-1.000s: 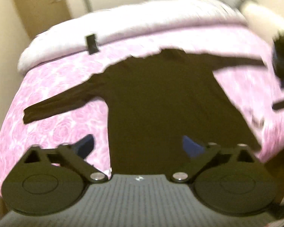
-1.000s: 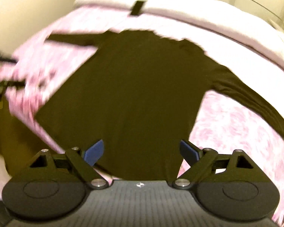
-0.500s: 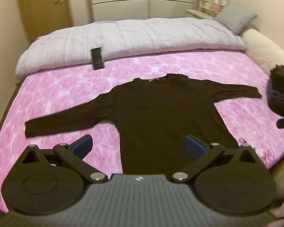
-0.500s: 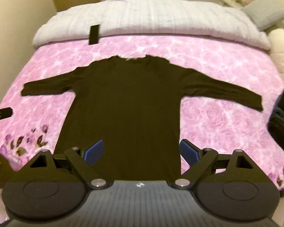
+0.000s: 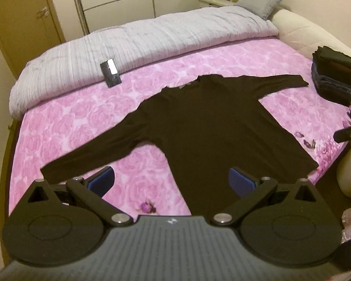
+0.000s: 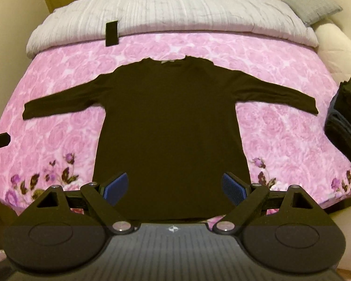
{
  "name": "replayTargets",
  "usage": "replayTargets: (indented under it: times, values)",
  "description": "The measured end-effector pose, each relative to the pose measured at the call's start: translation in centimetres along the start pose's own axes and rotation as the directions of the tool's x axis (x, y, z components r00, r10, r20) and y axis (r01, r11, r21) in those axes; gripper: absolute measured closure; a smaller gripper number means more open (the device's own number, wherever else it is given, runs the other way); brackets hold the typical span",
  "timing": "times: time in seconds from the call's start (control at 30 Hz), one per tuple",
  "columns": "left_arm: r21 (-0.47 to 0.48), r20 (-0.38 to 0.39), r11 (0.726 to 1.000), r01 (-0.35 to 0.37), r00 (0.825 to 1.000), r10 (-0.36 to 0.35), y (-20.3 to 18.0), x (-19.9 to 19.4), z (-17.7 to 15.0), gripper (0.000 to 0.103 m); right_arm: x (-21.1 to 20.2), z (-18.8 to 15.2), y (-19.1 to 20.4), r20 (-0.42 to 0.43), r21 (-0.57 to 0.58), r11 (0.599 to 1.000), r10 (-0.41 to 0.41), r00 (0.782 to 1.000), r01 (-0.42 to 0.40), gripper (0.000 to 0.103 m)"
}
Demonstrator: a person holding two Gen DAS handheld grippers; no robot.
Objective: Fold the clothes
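Both views have steadied and drawn back since a second ago. The smooth black long-sleeved top (image 6: 170,121) lies flat mid-bed, sleeves spread, hem at the near edge; left gripper (image 5: 172,180) and right gripper (image 6: 175,186) gape empty above the rose-patterned pink bedspread (image 6: 280,126)

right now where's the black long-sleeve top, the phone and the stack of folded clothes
black long-sleeve top (image 6: 170,126), right wrist view, middle of the chest
phone (image 5: 111,75), left wrist view, centre of its dark face
stack of folded clothes (image 5: 337,76), left wrist view, side of the pile
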State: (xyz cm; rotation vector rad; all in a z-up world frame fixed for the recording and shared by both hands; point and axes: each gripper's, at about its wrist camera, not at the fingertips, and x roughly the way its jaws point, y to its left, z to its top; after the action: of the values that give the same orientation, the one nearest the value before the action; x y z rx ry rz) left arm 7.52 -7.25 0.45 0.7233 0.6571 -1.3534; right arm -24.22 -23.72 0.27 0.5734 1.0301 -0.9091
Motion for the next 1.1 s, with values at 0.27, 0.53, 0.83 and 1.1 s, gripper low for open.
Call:
replayTargets:
  times: [0.27, 0.53, 0.83, 1.1]
  values:
    - [-0.092, -0.078, 0.995, -0.043, 0.996, 0.036, -2.6, 0.7, -1.9, 0.001, 1.8, -2.2, -0.4, -0.082, -0.071, 0.997, 0.037, 0.996, -0.043, 0.014]
    - [-0.136, -0.105, 0.986, -0.092, 0.991, 0.078, -6.5, 0.9, -1.0, 0.001, 2.9, -2.8, -3.9, -0.117, -0.14, 0.986, 0.076, 0.99, -0.093, 0.014]
    - [-0.152, -0.048, 0.974, -0.166, 0.986, 0.16, -5.3, -0.7, -0.1, 0.001, 3.6, -0.5, -5.4, -0.052, -0.165, 0.977, 0.132, 0.99, -0.139, 0.014]
    - [-0.197, -0.034, 0.951, -0.24, 0.971, 0.238, 10.2, 0.6, -2.8, 0.001, 4.9, 3.8, 4.0, 0.076, -0.293, 0.943, 0.186, 0.98, -0.156, 0.014]
